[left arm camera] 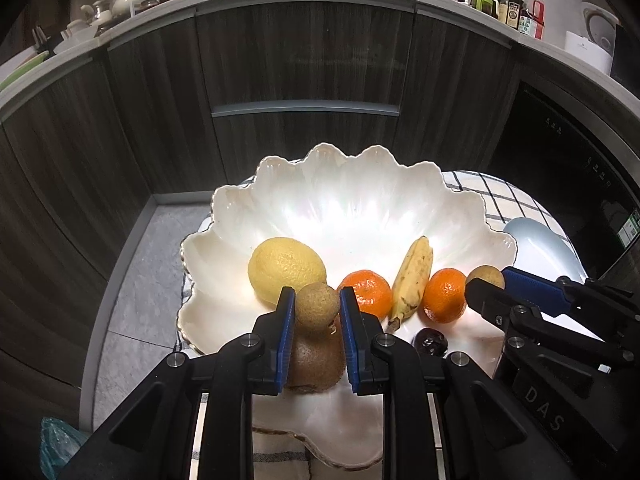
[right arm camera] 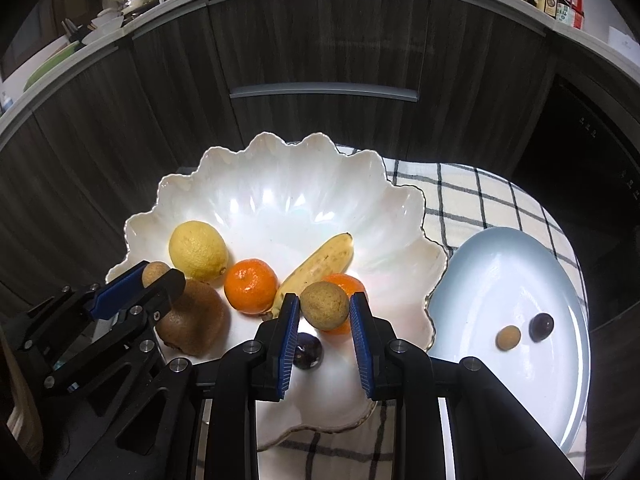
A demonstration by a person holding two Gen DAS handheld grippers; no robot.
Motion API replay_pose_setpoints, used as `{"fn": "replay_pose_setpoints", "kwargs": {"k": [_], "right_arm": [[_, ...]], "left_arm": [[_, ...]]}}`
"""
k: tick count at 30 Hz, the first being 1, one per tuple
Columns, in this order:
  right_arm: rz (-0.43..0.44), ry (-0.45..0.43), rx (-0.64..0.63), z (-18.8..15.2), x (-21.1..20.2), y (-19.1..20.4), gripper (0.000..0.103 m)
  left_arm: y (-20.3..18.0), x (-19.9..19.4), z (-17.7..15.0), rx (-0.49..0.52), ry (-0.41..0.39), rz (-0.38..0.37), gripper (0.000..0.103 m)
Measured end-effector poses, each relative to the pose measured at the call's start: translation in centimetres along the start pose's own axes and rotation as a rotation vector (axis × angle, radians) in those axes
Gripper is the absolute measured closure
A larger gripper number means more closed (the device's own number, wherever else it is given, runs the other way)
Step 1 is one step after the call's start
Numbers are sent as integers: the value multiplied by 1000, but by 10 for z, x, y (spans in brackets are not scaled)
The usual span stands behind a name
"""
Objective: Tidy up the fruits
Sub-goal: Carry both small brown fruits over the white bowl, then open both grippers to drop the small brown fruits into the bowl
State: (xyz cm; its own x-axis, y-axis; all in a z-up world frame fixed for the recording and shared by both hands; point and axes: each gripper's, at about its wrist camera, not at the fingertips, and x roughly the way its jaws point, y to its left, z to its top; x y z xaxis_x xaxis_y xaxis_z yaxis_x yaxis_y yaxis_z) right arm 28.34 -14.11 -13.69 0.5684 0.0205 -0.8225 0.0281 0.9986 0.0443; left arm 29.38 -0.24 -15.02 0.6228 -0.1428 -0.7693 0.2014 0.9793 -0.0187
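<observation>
A white scalloped bowl [left arm camera: 360, 200] [right arm camera: 280, 200] holds a lemon [left arm camera: 286, 272] [right arm camera: 198, 250], a kiwi [left arm camera: 316, 364] [right arm camera: 192, 322], two mandarins [left arm camera: 370, 292] [left arm camera: 444, 294] [right arm camera: 250, 286], a banana [left arm camera: 414, 276] [right arm camera: 320, 264] and a dark plum [left arm camera: 430, 342] [right arm camera: 306, 350]. My left gripper [left arm camera: 316, 304] is shut on a small brown longan [left arm camera: 317, 307] [right arm camera: 154, 272] above the kiwi. My right gripper [right arm camera: 325, 306] is shut on another longan [right arm camera: 325, 305] [left arm camera: 485, 276] above the bowl's right side.
A pale blue plate [right arm camera: 520, 280] [left arm camera: 548, 244] to the right of the bowl holds a small longan [right arm camera: 508, 337] and a dark plum [right arm camera: 541, 326]. Both dishes stand on a checked cloth [right arm camera: 460, 200]. Dark cabinets [left arm camera: 304, 80] lie beyond the table.
</observation>
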Motion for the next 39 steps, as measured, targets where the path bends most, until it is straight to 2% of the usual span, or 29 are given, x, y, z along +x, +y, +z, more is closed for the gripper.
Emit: {"fn": "replay_pose_setpoints", "kwargs": {"k": [1, 3, 4, 5, 10, 13, 18, 26, 32, 39], "right_arm": [[-1, -4, 0, 0, -1, 0, 75], [-4, -6, 2, -1, -2, -1, 73], [-4, -5, 3, -1, -3, -1, 70], [-7, -3, 5, -1, -3, -2, 61], [-36, -14, 32, -1, -8, -12, 39], [-43, -15, 55, -1, -12, -20, 31], [-34, -12, 59, 2, -19, -28, 31], [-85, -42, 36, 6, -49, -50, 31], [-162, -66, 66, 3, -73, -98, 31], [-222, -49, 144, -8, -85, -167, 31]], "left_arm": [[0, -1, 0, 3, 0, 3, 76], [0, -3, 1, 3, -6, 14, 60], [0, -5, 1, 3, -10, 27, 57], [0, -5, 2, 2, -14, 33, 52], [2, -10, 4, -9, -17, 66, 42], [1, -14, 5, -7, -17, 83, 36], [-2, -22, 6, -3, -8, 110, 23], [-25, -41, 10, -6, -10, 99, 18], [-79, -47, 20, 46, -34, 36, 13], [-150, -40, 26, 125, -35, -49, 13]]}}
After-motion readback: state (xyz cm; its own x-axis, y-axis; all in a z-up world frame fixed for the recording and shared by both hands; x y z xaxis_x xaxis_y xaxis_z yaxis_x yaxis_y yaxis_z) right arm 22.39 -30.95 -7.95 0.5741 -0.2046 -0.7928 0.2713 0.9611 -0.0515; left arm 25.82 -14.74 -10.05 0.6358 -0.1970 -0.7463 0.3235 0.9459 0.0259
